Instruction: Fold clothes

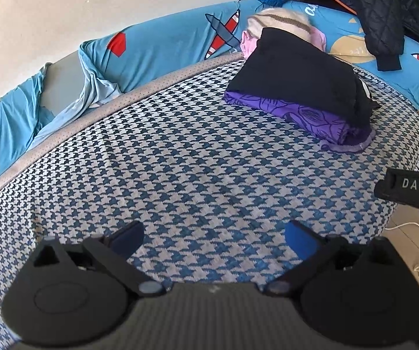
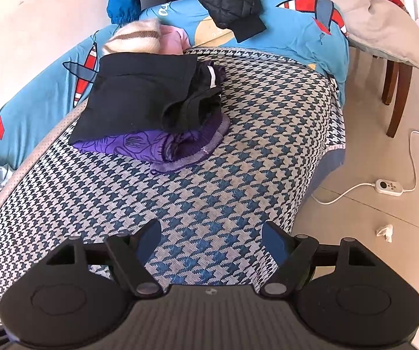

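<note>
Hovering over houndstooth bed point(image 1: 180, 160), left tongs point(image 1: 212, 239) and right tongs point(image 2: 212, 242) spread, empty. Folded stack point(image 1: 300, 84) at one o'clock. We judge: between garments; next needs fetching unfolded piece.

I see a folded black garment point(image 2: 139, 93) lying flat on top of a folded purple garment with a dark leaf-like print point(image 2: 156, 145), the two stacked at the far end of the houndstooth cover. The purple one's hem sticks out beyond the black one on the near side. Behind the stack, I make out a cream striped knit point(image 2: 135, 38) touching a pink piece point(image 2: 173, 40).
</note>
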A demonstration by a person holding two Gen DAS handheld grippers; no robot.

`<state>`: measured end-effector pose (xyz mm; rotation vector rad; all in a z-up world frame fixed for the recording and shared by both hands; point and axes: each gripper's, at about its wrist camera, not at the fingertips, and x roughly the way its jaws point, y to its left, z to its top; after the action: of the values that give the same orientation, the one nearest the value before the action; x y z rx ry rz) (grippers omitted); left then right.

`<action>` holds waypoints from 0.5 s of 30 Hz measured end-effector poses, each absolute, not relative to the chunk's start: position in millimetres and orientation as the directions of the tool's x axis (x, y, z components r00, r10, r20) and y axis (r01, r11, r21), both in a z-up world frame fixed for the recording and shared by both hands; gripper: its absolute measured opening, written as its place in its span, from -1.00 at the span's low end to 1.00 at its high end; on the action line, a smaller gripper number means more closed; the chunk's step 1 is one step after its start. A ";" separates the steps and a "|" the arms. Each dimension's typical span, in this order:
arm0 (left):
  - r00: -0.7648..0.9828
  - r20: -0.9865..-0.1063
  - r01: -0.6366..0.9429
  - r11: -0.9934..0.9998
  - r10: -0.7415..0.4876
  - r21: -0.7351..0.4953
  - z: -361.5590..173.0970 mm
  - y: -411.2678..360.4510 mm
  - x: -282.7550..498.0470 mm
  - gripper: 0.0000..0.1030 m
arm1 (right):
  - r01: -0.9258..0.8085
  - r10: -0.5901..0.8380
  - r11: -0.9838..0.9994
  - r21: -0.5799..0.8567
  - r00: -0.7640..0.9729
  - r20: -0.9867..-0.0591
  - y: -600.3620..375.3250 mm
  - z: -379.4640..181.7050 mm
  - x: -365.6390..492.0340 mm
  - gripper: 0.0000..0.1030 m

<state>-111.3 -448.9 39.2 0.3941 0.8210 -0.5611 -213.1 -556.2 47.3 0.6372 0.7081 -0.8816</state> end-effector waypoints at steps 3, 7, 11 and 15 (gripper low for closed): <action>0.550 -0.774 0.603 0.791 -0.313 0.108 39.1 -447.8 -111.1 1.00 | 0.850 -0.459 0.487 0.201 0.445 -0.769 -556.2 47.2 -213.0 0.47; 0.553 -0.773 0.603 0.790 -0.310 0.115 39.2 -448.2 -111.8 1.00 | 0.850 -0.459 0.488 0.199 0.444 -0.770 -555.8 47.2 -212.5 0.47; 0.553 -0.775 0.602 0.789 -0.306 0.118 39.2 -448.5 -111.9 1.00 | 0.850 -0.460 0.488 0.196 0.441 -0.771 -554.9 47.0 -212.2 0.47; 0.552 -0.776 0.602 0.790 -0.306 0.116 39.0 -448.8 -111.2 1.00 | 0.852 -0.460 0.485 0.196 0.440 -0.771 -553.8 46.4 -212.0 0.47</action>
<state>-111.2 -448.8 39.0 0.3942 0.8253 -0.5534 -212.0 -553.8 46.4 0.6346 0.7127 -0.8865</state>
